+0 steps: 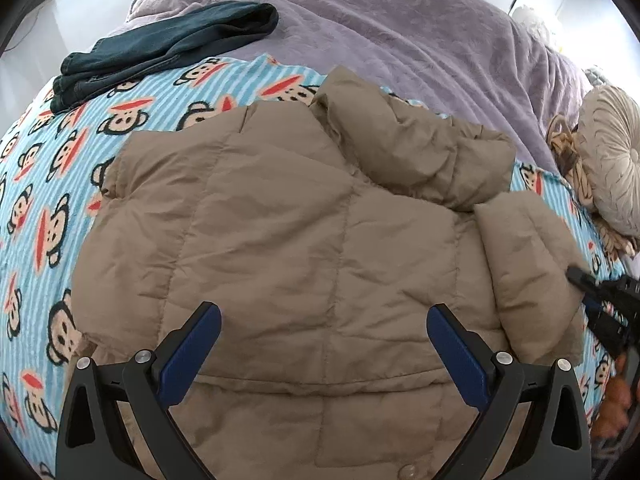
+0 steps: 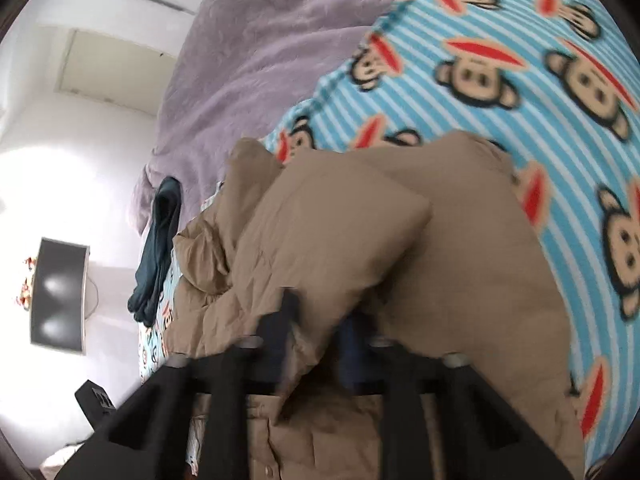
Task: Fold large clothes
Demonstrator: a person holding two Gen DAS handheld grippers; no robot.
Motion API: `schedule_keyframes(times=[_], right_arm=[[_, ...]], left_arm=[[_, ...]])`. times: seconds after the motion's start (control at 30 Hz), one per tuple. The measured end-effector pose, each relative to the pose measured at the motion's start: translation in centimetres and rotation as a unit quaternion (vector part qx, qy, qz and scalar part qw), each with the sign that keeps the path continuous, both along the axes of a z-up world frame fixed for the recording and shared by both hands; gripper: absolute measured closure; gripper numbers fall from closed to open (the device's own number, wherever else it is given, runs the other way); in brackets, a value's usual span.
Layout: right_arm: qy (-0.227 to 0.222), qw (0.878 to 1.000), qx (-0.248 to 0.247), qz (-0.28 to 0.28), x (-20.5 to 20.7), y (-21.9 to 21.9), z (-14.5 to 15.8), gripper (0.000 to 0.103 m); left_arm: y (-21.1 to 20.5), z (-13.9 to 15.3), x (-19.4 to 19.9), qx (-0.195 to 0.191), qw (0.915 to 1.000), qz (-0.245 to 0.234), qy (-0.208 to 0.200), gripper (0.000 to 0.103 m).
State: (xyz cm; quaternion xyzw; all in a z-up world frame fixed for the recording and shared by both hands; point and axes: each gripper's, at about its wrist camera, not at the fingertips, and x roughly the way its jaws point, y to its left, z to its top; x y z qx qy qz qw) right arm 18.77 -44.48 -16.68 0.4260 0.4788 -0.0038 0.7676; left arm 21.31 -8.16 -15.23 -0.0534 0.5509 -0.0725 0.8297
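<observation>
A tan puffer jacket [image 1: 280, 240] lies back-up on a blue monkey-print blanket [image 1: 48, 184]. Its right sleeve [image 1: 532, 272] is folded in along the body. My left gripper [image 1: 324, 320] hovers open above the jacket's lower back, holding nothing. My right gripper [image 2: 316, 312] is shut on a fold of the jacket's sleeve [image 2: 332, 232], lifted off the blanket [image 2: 500, 80]. It also shows at the right edge of the left wrist view [image 1: 600, 296], beside the sleeve.
Folded dark teal trousers [image 1: 160, 48] lie at the far left of the bed. A lilac fleece cover [image 1: 400, 32] lies behind the blanket. A round beige cushion [image 1: 612, 160] sits at the right. A dark screen [image 2: 60, 292] hangs on the wall.
</observation>
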Motion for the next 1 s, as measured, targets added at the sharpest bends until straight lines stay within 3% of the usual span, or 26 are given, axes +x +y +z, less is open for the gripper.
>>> schedule_keyframes(times=[0.13, 0.23, 0.37, 0.43, 0.47, 0.5, 0.57, 0.67, 0.8, 0.9, 1.0], right_arm=[[-0.045, 0.995, -0.049, 0.079, 2.1, 4.4, 2.9, 0.09], [-0.072, 0.983, -0.084, 0.15, 2.8, 8.6, 4.9, 0.09], [-0.068, 0.956, -0.135, 0.25, 3.2, 15.2, 5.1, 0.085], [-0.036, 0.943, -0.154, 0.291, 3.1, 17.8, 4.0, 0.052], [-0.027, 0.941, -0.154, 0.3, 3.0, 18.4, 3.7, 0.029], [-0.021, 0.94, -0.149, 0.306, 2.5, 18.7, 3.2, 0.027], [-0.013, 0.942, -0.138, 0.304, 1.6, 18.1, 3.0, 0.027], [0.008, 0.956, -0.11, 0.27, -0.7, 14.2, 2.6, 0.027], [0.059, 0.978, -0.068, 0.188, -4.5, 6.9, 1.6, 0.027], [0.078, 0.99, -0.023, 0.113, -7.1, 1.4, 0.7, 0.027], [0.084, 0.995, 0.009, 0.047, -8.4, -2.6, -0.1, 0.027]], left_arm=[[1.6, 0.4, 0.0, -0.078, 0.9969, -0.007, -0.005, 0.0], [3.7, 0.7, 0.7, -0.189, 0.9819, 0.008, -0.003, 0.0], [5.0, 0.4, 1.3, -0.27, 0.9626, 0.013, 0.011, 0.0], [5.1, 0.2, 1.3, -0.294, 0.9556, 0.009, 0.02, 0.0], [5.1, 0.0, 1.3, -0.306, 0.9517, 0.007, 0.026, 0.0], [5.1, -0.1, 1.3, -0.31, 0.9501, 0.006, 0.03, 0.0], [4.9, -0.5, 1.5, -0.313, 0.9489, 0.003, 0.038, 0.0], [5.0, -1.0, 1.8, -0.309, 0.9497, 0.007, 0.049, 0.0], [5.8, -0.9, 1.9, -0.357, 0.933, 0.017, 0.044, 0.0], [6.0, -1.3, 2.0, -0.357, 0.9326, 0.015, 0.048, 0.0], [6.1, -1.7, 2.0, -0.378, 0.9238, 0.014, 0.059, 0.0]])
